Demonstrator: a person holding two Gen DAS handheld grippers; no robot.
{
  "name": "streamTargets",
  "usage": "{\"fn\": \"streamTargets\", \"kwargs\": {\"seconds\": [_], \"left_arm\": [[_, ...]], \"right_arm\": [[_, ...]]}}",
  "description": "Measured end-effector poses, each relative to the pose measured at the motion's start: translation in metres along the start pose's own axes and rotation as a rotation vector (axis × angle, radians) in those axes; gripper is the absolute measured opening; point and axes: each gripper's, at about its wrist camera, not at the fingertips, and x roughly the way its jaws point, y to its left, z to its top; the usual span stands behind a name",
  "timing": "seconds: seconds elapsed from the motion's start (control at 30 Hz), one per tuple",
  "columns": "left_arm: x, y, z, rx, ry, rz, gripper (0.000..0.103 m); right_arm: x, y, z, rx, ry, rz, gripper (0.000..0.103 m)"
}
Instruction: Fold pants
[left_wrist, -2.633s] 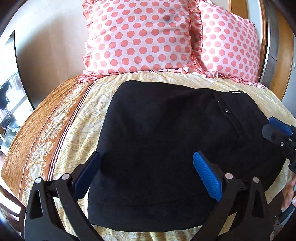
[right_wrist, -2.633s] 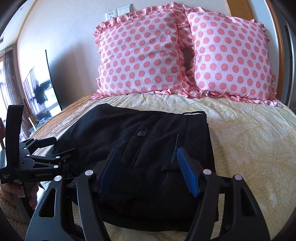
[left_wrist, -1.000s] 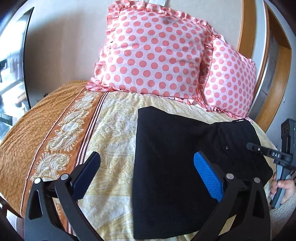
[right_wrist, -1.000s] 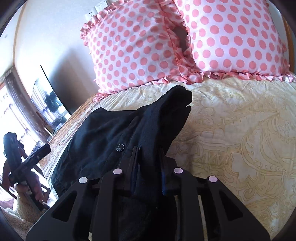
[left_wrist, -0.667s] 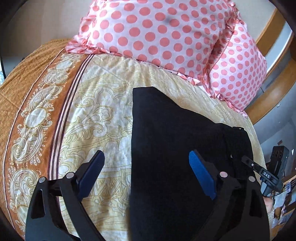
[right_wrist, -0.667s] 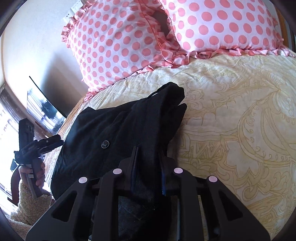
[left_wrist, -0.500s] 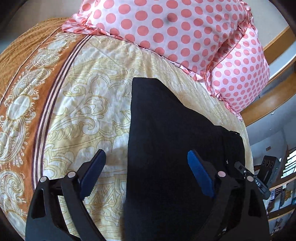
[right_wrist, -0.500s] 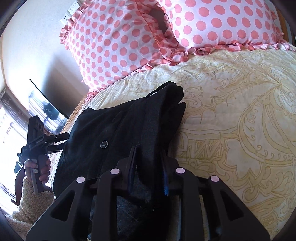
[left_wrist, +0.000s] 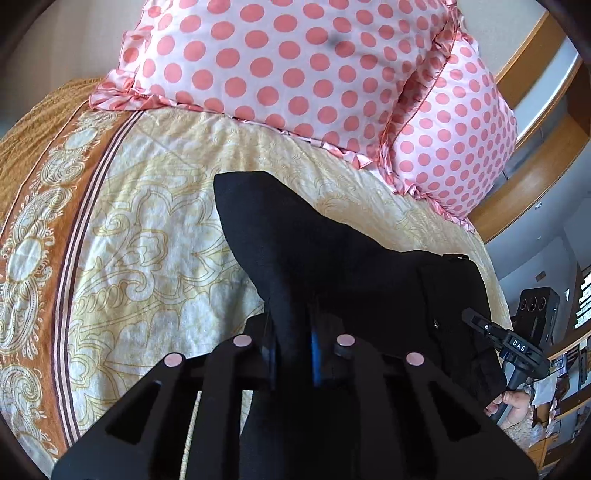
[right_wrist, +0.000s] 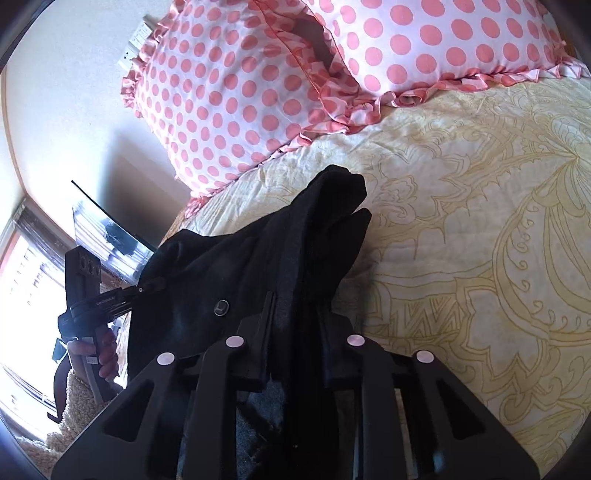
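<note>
Clamping down is the news: the left gripper (left_wrist: 291, 347), which stood wide open over the cloth half a second ago, now has its blue pads drawn close with a ridge of the black pants (left_wrist: 354, 280) pinched between them. The right gripper (right_wrist: 295, 332) was already shut on the opposite edge a second ago and holds it the same way now, its jaws nearly together on a thick bunch of fabric. So both of the 2 tools have hold of the garment, 1 on each side.

The pants lie partly on the yellow patterned bedspread (left_wrist: 155, 236), below the 2 pink polka-dot pillows (left_wrist: 295, 66). At each pinch the cloth rises into a peak toward the gripper, and in the right wrist view a small round button (right_wrist: 221, 307) shows on the slack fabric just left of the jaws. How many layers each gripper has caught is hard to tell, since black cloth hides its own folds.

With both sides secured, the next fold can probably begin: lifting together and carrying 1 end over the other. The garment already looks folded lengthwise, so the task seems roughly midway.
</note>
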Motion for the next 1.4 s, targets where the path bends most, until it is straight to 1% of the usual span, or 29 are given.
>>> {"fn": "streamTargets", "kwargs": {"seconds": [0.07,0.17,0.27,0.33,0.4,0.43,0.47,0.5,0.53,0.57,0.6,0.63,0.67,0.7,0.73,0.77,0.8,0.87,0.97,1.0,1.03,1.07,1.13,1.17,1.2,1.23,1.27,1.33,1.4], "left_arm": [[-0.005,-0.004,0.005,0.018,-0.027,-0.011,0.012],[-0.009,-0.007,0.019,0.021,-0.061,-0.026,0.012],[-0.004,-0.005,0.039,0.001,-0.090,-0.015,0.012],[0.007,0.002,0.050,-0.023,-0.093,0.010,0.012],[0.027,0.012,0.056,-0.057,-0.050,0.048,0.013],[0.035,0.017,0.055,-0.072,-0.028,0.063,0.017],[0.039,0.021,0.053,-0.075,-0.024,0.077,0.025],[0.039,0.022,0.050,-0.068,-0.031,0.092,0.029],[0.036,0.022,0.048,-0.055,-0.044,0.107,0.035],[0.029,0.021,0.045,-0.041,-0.064,0.125,0.037],[0.020,0.019,0.043,-0.027,-0.090,0.144,0.038],[0.009,0.016,0.040,-0.004,-0.123,0.163,0.045],[-0.005,0.010,0.036,0.032,-0.164,0.177,0.056],[-0.020,0.004,0.029,0.067,-0.206,0.183,0.062],[-0.034,-0.004,0.022,0.095,-0.237,0.174,0.070],[-0.046,-0.013,0.013,0.119,-0.252,0.141,0.075],[-0.055,-0.022,0.001,0.138,-0.252,0.094,0.077],[-0.066,-0.041,-0.022,0.164,-0.229,0.021,0.083],[-0.065,-0.065,-0.056,0.200,-0.188,-0.038,0.083],[-0.061,-0.069,-0.065,0.207,-0.174,-0.040,0.083],[-0.057,-0.073,-0.073,0.213,-0.161,-0.033,0.084],[-0.051,-0.075,-0.079,0.224,-0.146,-0.019,0.085],[-0.036,-0.072,-0.087,0.230,-0.121,0.044,0.085],[-0.025,-0.068,-0.089,0.219,-0.091,0.070,0.085],[-0.018,-0.061,-0.091,0.199,-0.070,0.067,0.085],[-0.014,-0.057,-0.093,0.189,-0.075,0.061,0.085],[-0.014,-0.058,-0.095,0.207,-0.098,0.071,0.087],[-0.016,-0.065,-0.098,0.244,-0.117,0.117,0.088],[-0.028,-0.070,-0.106,0.262,-0.164,0.145,0.095]], "right_arm": [[0.000,0.001,0.008,0.004,-0.006,0.012,0.018],[0.004,0.007,0.026,-0.013,-0.020,0.004,0.017],[0.013,0.009,0.046,-0.013,-0.053,-0.012,0.017],[0.024,0.005,0.055,-0.012,-0.058,-0.048,0.017],[0.041,0.001,0.056,-0.012,-0.018,-0.127,0.017],[0.047,-0.001,0.054,-0.016,0.002,-0.167,0.018],[0.048,-0.001,0.051,-0.030,0.007,-0.198,0.023],[0.047,-0.001,0.048,-0.047,0.004,-0.220,0.026],[0.044,0.001,0.045,-0.072,-0.002,-0.257,0.039],[0.039,0.004,0.043,-0.096,-0.014,-0.305,0.050],[0.032,0.008,0.041,-0.128,-0.033,-0.350,0.054],[0.023,0.013,0.038,-0.160,-0.063,-0.392,0.058],[0.012,0.017,0.036,-0.186,-0.101,-0.429,0.058],[-0.001,0.024,0.032,-0.211,-0.146,-0.456,0.058],[-0.013,0.031,0.028,-0.238,-0.187,-0.458,0.058],[-0.023,0.040,0.022,-0.267,-0.214,-0.435,0.058],[-0.028,0.050,0.015,-0.300,-0.222,-0.394,0.058],[-0.026,0.070,-0.002,-0.374,-0.190,-0.341,0.058],[-0.010,0.093,-0.031,-0.466,-0.124,-0.299,0.058],[-0.004,0.095,-0.039,-0.479,-0.097,-0.286,0.057],[0.003,0.097,-0.046,-0.485,-0.077,-0.290,0.057],[0.011,0.094,-0.051,-0.486,-0.051,-0.312,0.057],[0.028,0.081,-0.060,-0.463,0.008,-0.382,0.058],[0.028,0.076,-0.064,-0.451,-0.022,-0.368,0.058],[0.026,0.074,-0.066,-0.440,-0.042,-0.360,0.058],[0.025,0.075,-0.068,-0.437,-0.050,-0.364,0.058],[0.025,0.075,-0.069,-0.435,-0.054,-0.371,0.059],[0.021,0.078,-0.070,-0.413,-0.078,-0.382,0.059],[0.009,0.084,-0.076,-0.400,-0.133,-0.375,0.070]]}}
